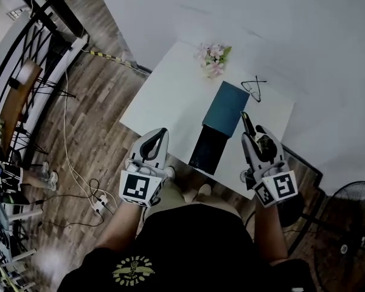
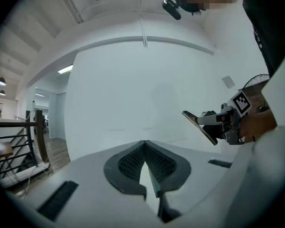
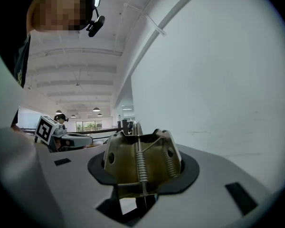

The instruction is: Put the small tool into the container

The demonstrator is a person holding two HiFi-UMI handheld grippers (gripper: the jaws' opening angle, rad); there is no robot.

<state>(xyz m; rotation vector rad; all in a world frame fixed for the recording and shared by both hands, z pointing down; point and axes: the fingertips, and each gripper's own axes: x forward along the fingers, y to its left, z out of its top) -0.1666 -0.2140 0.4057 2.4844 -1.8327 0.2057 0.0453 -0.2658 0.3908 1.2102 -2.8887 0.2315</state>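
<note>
White worktop [image 1: 164,96] carries the blue container [image 1: 226,107]; beside it the right gripper [image 1: 250,129] clamps the small tool [image 3: 141,163], probably for dropping in, while the left gripper [image 1: 155,142] idles, jaws closed and empty.

Container [image 1: 225,108] on table [image 1: 170,96], flowers [image 1: 214,58] behind, glasses [image 1: 253,89] right

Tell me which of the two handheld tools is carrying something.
The right tool: a brass spring clip is clamped between its jaws. The left tool has its jaws closed together on nothing.

Bare table [image 1: 170,96] left of container [image 1: 224,109]
</note>
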